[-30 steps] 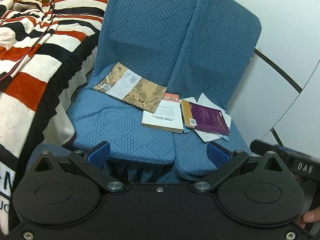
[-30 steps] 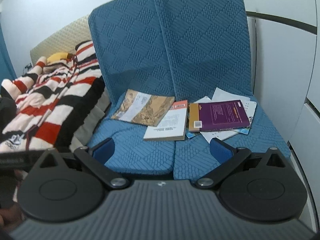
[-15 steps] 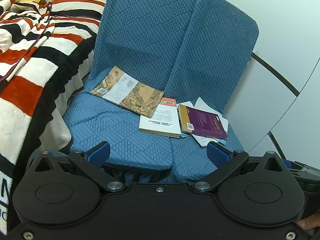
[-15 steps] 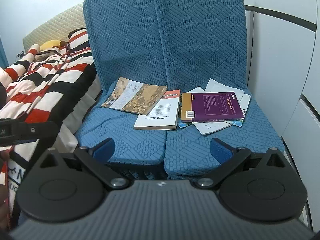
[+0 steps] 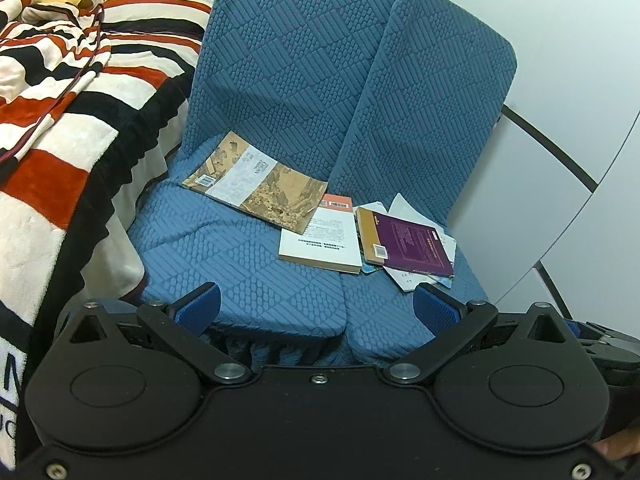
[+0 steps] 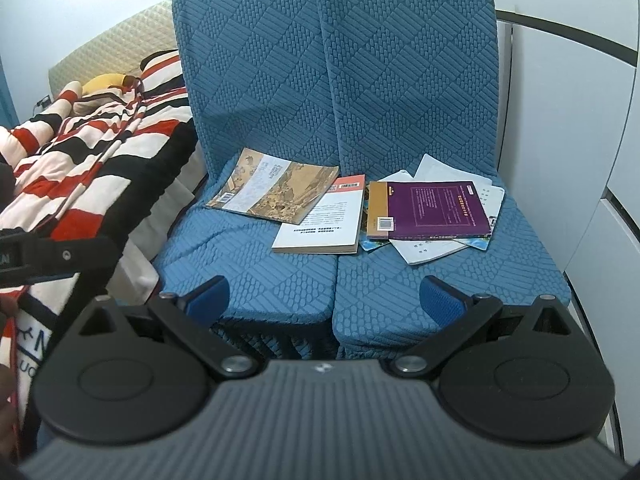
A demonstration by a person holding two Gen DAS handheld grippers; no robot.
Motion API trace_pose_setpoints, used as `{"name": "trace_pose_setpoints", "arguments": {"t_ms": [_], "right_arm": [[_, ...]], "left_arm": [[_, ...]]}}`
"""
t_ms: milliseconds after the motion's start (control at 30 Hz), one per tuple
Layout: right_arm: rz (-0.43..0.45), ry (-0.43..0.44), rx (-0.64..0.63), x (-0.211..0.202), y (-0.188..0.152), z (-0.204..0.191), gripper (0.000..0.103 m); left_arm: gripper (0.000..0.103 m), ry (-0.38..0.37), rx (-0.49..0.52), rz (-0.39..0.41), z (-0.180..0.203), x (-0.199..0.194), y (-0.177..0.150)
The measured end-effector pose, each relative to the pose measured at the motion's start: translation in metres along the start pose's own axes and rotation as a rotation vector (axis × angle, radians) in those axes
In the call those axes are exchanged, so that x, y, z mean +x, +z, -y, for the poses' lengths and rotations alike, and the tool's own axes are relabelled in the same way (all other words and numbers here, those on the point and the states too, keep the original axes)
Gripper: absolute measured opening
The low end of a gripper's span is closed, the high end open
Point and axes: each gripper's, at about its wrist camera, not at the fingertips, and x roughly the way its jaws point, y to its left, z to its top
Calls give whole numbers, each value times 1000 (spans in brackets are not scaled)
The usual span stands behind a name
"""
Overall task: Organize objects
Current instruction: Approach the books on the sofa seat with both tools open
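Both tools have drawn back a little from the seats since a second ago; left tool (image 5: 316, 304) and right tool (image 6: 324, 292) hang released, holding nothing. Scattered books — painted-cover book (image 6: 272, 186), white book (image 6: 324, 222), purple book (image 6: 432, 210) — overlap on the blue seat cushions (image 6: 256, 272), probably awaiting stacking

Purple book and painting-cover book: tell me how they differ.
The purple book has a plain cover; the painting-cover book shows a landscape scene. The purple book rests on loose white papers on the right seat; the painting-cover book lies on the left seat, its corner overlapping the white book. Both lie flat, closed, ungripped.
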Motion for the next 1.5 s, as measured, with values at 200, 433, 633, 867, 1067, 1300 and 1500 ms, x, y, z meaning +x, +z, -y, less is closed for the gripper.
{"name": "trace_pose_setpoints", "arguments": {"t_ms": [200,433,633,867,1067,1300,1500], "right_arm": [[-10,-3,16,1,-3,6,103],[-13,-6,29,4,-5,9,103],[-15,-12,26,12,-7,9,103],[-23,-17,23,31,-11,10,103],[-32,-24,24,52,-14,12,103],[-36,-46,34,81,-14,21,103],[-14,-58,45,109,-13,32,103]], "left_arm": [[103,2,12,-11,1,4,-3],[103,0,7,-14,0,10,-5],[103,-6,9,-20,1,19,-5],[103,-19,10,-22,1,43,-5],[103,-31,-1,-15,-1,71,-2],[103,-33,-11,-14,-4,108,4],[102,-13,-9,-15,-7,140,10]]}}
